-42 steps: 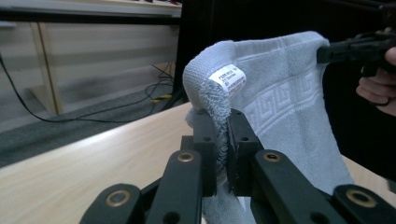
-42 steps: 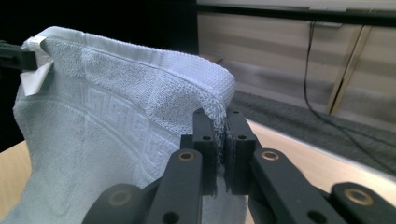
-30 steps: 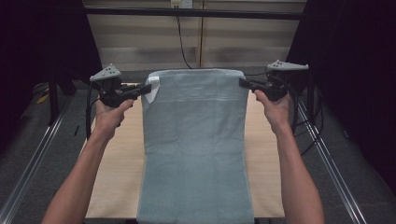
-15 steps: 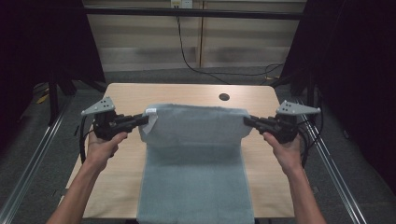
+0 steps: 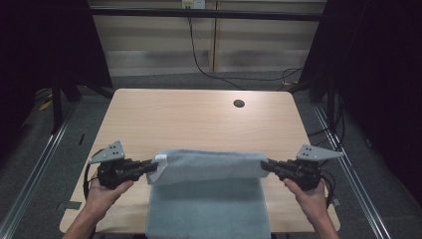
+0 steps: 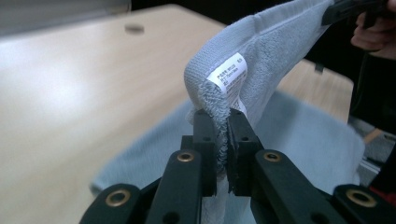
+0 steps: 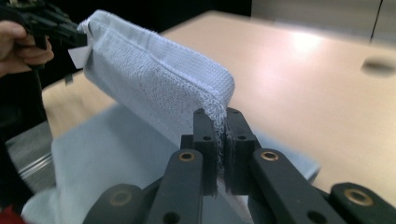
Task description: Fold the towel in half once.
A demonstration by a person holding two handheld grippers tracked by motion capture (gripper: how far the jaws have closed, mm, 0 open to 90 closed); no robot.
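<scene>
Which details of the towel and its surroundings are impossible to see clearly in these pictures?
- Towel: its near end is cut off by the bottom edge of the high view.
- Label: print too small and blurred to read, left gripper view.
- Hole in the table: blurred, right gripper view.
- Towel corner inside the left tongs: covered by the jaws.

Grey towel (image 5: 209,199) stretched between left gripper (image 5: 149,167) and right gripper (image 5: 264,167) over wooden table (image 5: 194,119).

Light wooden rectangular worktop (image 5: 199,119) with rounded corners and a round dark cable hole (image 5: 239,103) near its far right. Grey carpeted floor (image 5: 45,149) surrounds it, crossed by metal floor rails (image 5: 31,184). Pale panelled back wall (image 5: 164,45) carries a hanging black cable (image 5: 196,45); dark surroundings at both sides.
</scene>
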